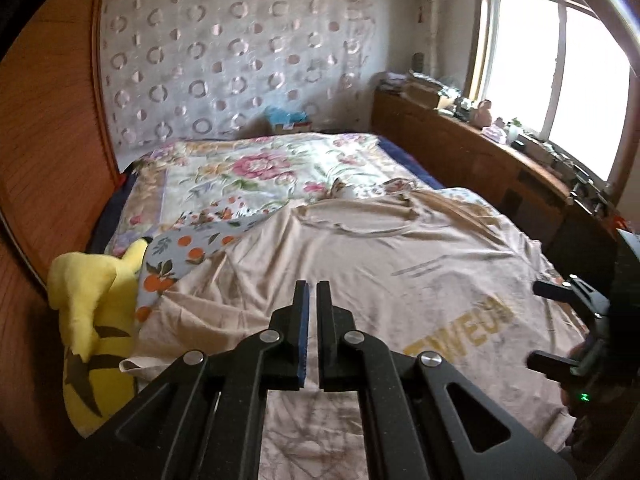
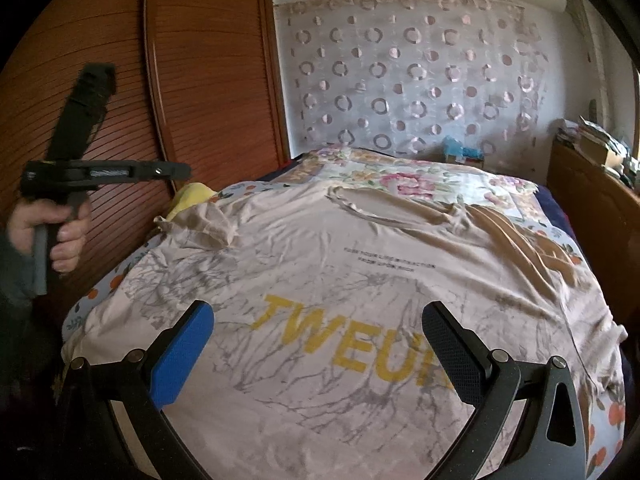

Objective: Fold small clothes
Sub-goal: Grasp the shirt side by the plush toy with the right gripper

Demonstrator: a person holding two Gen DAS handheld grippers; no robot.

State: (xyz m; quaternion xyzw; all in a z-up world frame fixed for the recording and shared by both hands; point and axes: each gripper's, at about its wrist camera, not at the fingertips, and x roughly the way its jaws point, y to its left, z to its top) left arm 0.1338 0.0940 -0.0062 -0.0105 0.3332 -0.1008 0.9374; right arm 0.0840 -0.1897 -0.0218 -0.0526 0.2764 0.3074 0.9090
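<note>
A beige T-shirt [image 1: 360,264] with yellow letters "TWEU" and a grey branch print lies spread face up on the bed, neckline at the far end; it fills the right wrist view [image 2: 360,264]. Its left sleeve [image 2: 200,224] is bunched up. My left gripper [image 1: 313,292] hovers above the shirt's left part with its jaws nearly together and nothing between them. It also shows in the right wrist view [image 2: 176,170], held in a hand above the bed's left edge. My right gripper [image 2: 318,316] is wide open and empty above the shirt's lower hem; it also shows at the left wrist view's right edge [image 1: 560,320].
A yellow plush toy [image 1: 96,312] lies at the bed's left edge beside a wooden slatted wardrobe door [image 2: 120,80]. A floral bedspread [image 1: 248,168] covers the far half of the bed. A cluttered wooden shelf [image 1: 500,148] runs along the right under the window.
</note>
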